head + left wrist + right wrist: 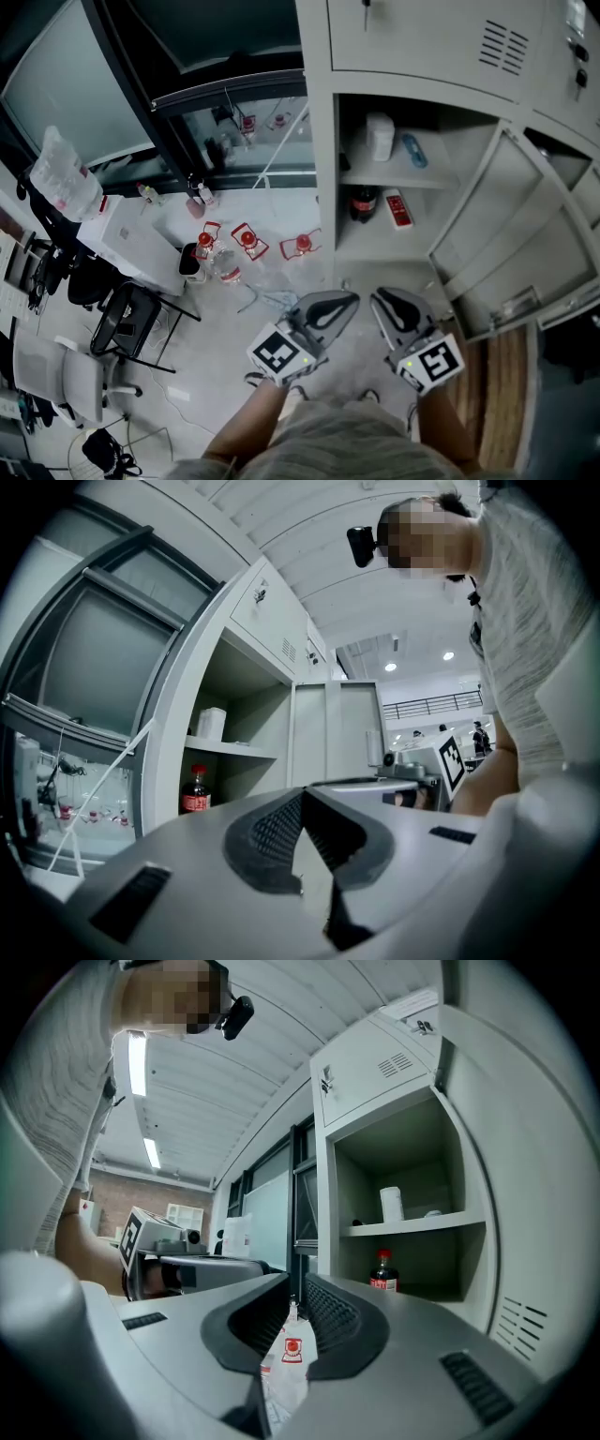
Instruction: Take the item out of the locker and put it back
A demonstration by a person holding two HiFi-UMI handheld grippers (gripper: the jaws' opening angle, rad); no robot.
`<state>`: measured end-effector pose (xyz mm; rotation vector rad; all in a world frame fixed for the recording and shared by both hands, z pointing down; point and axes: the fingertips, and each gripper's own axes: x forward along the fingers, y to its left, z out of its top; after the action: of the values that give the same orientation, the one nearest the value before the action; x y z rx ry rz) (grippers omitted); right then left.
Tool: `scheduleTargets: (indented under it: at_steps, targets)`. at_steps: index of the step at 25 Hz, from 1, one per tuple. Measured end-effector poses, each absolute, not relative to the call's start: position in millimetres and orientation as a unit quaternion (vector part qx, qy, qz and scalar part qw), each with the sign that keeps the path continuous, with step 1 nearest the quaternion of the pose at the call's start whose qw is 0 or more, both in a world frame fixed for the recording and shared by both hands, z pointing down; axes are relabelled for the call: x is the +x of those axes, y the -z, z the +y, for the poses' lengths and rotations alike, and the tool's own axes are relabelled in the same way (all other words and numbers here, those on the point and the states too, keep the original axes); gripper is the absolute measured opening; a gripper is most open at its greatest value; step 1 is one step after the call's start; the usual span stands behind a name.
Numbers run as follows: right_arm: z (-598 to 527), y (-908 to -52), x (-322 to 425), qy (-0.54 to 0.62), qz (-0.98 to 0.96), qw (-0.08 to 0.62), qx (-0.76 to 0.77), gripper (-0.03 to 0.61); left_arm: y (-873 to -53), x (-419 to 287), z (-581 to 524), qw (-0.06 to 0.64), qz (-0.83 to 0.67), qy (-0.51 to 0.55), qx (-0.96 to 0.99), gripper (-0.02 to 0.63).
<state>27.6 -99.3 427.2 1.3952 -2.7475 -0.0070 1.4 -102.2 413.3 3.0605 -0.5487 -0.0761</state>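
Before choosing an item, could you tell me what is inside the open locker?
On the shelf: white container, blue object. Below: dark soda bottle, red packet. Back corners are shadowed, unseen.

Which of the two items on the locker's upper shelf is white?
The white container, standing tall at the left end of the upper shelf; the blue item right of it sits low.

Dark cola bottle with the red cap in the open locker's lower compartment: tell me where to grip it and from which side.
Grip the dark cola bottle around its round body, coming straight in through the open front. It stands upright under the grey shelf, which blocks a reach from above; a flat red box lies close beside it.
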Motion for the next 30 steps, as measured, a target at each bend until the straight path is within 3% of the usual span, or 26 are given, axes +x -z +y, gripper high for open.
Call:
scheduleTargets:
  at_steps: [15,30]
  targets:
    - [-174,-444,33,-0.011,-0.884,0.043,0.466,0.082,-435,8,-159,0.003,-0.197,-0.008,0.98,0.003]
    - [-262,-479,61,-0.032,-0.849,0.059,0.525,0.245,-469,14,-209,-0.002,-0.217,-0.032,0.976,0.003]
